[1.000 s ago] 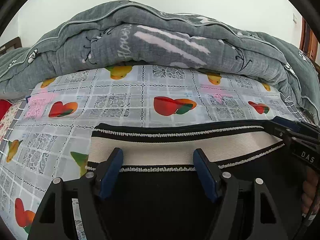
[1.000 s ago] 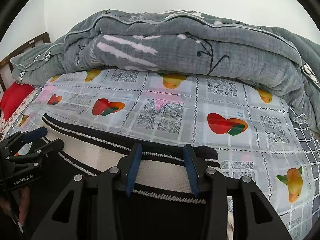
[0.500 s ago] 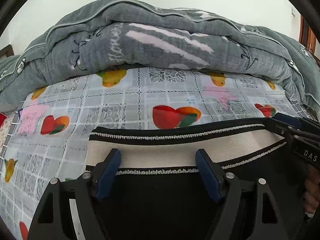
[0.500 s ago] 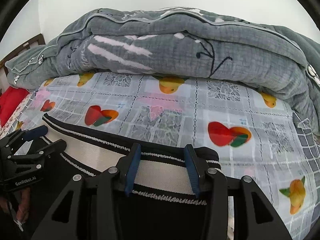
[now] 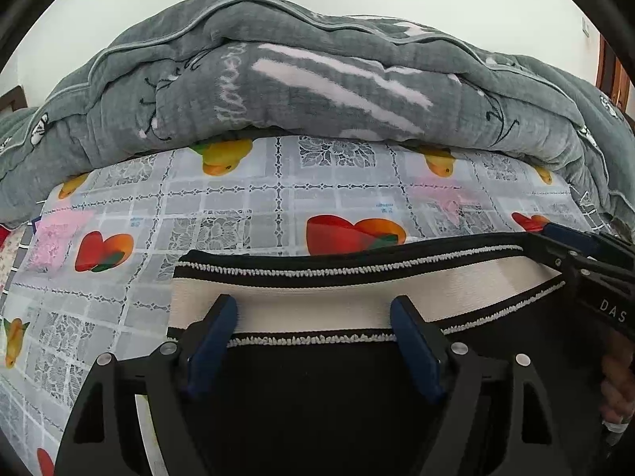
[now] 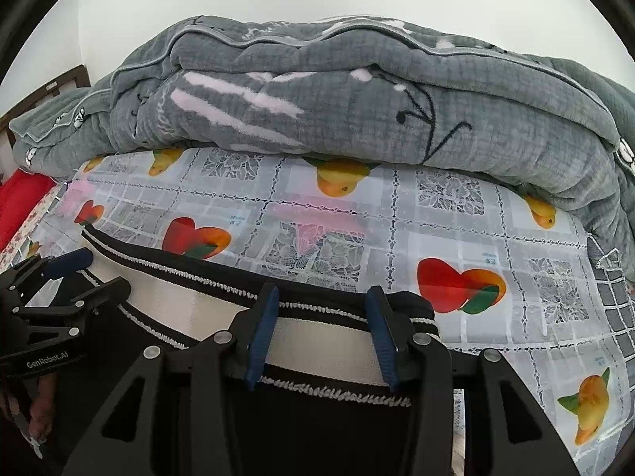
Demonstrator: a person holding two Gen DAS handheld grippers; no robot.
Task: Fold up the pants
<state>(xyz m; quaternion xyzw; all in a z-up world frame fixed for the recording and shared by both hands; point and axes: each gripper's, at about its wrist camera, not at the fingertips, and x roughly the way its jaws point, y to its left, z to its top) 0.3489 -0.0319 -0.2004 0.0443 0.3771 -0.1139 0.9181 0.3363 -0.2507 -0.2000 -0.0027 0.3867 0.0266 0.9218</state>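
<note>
Left wrist view: the left gripper (image 5: 313, 313) has its two blue-padded fingers (image 5: 412, 345) spread wide apart, one on each side of a stretch of the waistband, released rather than pinching; the cloth lies across the gap between them. The pants (image 5: 317, 388) are black, with a broad cream waistband (image 5: 337, 297) edged above and below by a black strip and a line of white stitching. One pair of pants shows. It lies spread on the bed, waistband toward the far side, on a plastic tablecloth (image 5: 238, 206) printed with grey lace squares and fruit. In the right wrist view the right gripper (image 6: 321, 317) straddles the waistband (image 6: 325, 337) near its right end, its two blue pads (image 6: 262, 325) apart with cream cloth between them, likewise unclenched. Each camera also catches the other tool from the side: the right gripper at the right edge of the left view (image 5: 583, 261), and the left gripper at the left edge of the right view (image 6: 67, 281), where its two fingers lie above and below the band's left end; whether they press the cloth I cannot tell from there. Two grippers in all. Beyond the pants (image 6: 317, 428), one bulky grey quilt (image 6: 357, 91) with pale pink streaks is heaped along the far side of the tablecloth (image 6: 456, 218). One red cushion (image 6: 20, 202) shows at the far left.
</note>
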